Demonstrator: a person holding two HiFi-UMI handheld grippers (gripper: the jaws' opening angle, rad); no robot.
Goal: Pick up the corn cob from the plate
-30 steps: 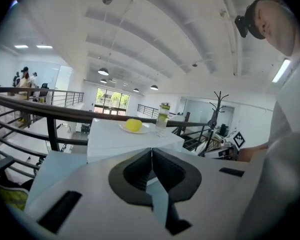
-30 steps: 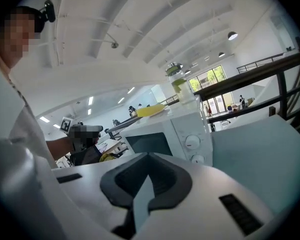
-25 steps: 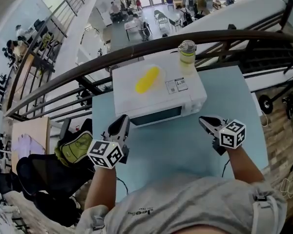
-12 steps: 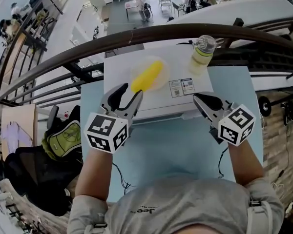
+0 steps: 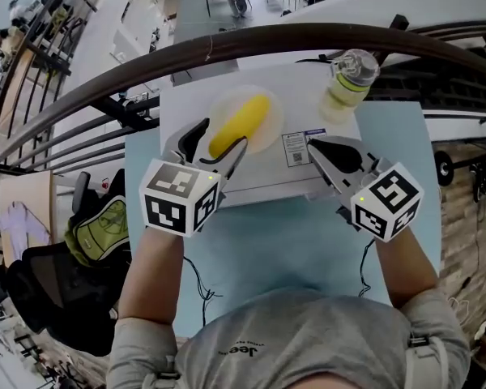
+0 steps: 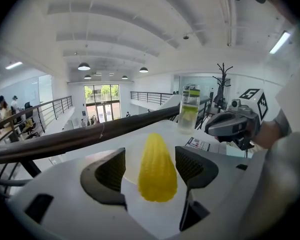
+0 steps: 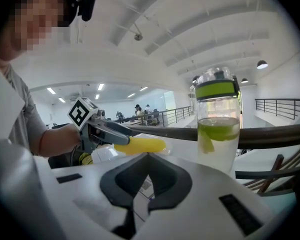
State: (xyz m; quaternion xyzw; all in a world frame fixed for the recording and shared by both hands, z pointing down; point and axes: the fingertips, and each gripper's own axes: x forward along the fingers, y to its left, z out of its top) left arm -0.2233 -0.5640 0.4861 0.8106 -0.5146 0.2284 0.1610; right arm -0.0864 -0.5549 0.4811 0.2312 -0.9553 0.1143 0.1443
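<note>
Left gripper [image 5: 221, 134] jaws opening wide, holding nothing, corn cob [image 5: 241, 123] on its plate [image 5: 270, 134] lying lengthwise between them untouched: push further along to the thick middle before closing squarely, or it may squirt out; right gripper [image 5: 328, 154] closed, empty, alongside.

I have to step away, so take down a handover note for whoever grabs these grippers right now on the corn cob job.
Left gripper: jaws opening, one on each side of the corn cob's near end, pads not touching it.
Right gripper: shut, empty, over the microwave's front edge.
The cob lies on the plate on top of the microwave.
Done: approach. Left to do: close on the cob and lift it off.
</note>
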